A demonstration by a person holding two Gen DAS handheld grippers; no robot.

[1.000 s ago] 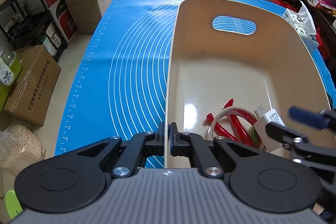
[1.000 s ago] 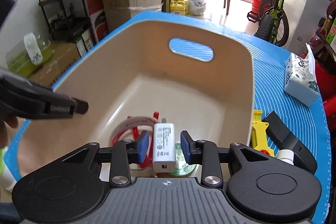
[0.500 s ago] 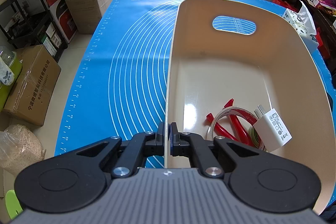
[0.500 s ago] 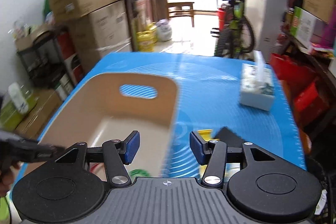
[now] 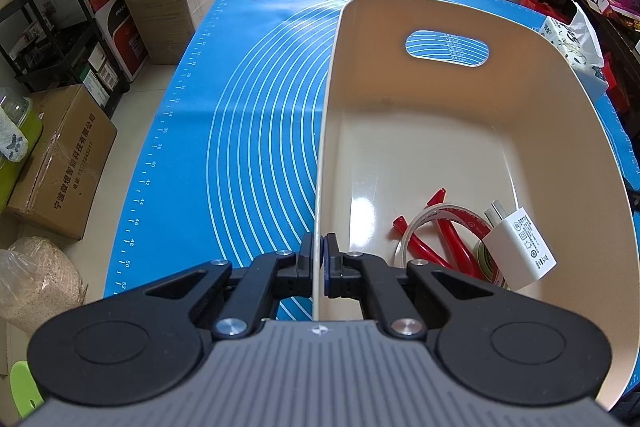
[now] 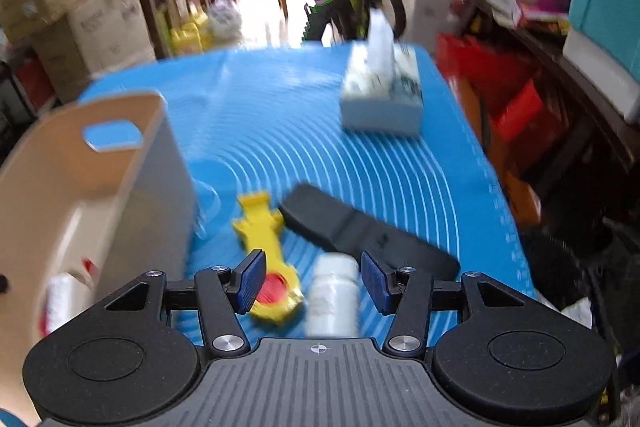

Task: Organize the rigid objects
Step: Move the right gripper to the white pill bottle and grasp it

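Cardboard boxes, shelving and a bicycle crowd the storeroom around your work surface, a table covered by a blue silicone baking mat point(image 5: 248, 131) printed with white arcs and a ruler scale. Your left gripper point(image 5: 319, 259) sits at the lower centre of its view, fingers clenched on the thin left wall of the beige plastic bin point(image 5: 460, 131), one finger outside and one inside. In the bin's lower right corner lie a white USB charger point(image 5: 520, 247), resting across a clear tape roll with red print point(image 5: 440, 223), and red-handled pliers point(image 5: 452, 235) under it; the far wall has an oval handle slot through which the mat shows. Your right gripper point(image 6: 314, 281) hovers with its blue-padded fingers point(image 6: 252, 281) spread and nothing gripped; its jaws have just been opening, and no item is pressed by the pads. Below and between them, blurred by motion, a white bottle point(image 6: 334, 297) lies on the mat, with a yellow tool bearing a red round part point(image 6: 266, 247) just to its left and a flat black object point(image 6: 360, 233) above it, touching or nearly so. The bin fills the left edge of that view, and a tissue box point(image 6: 382, 95) stands well apart in the upper centre.
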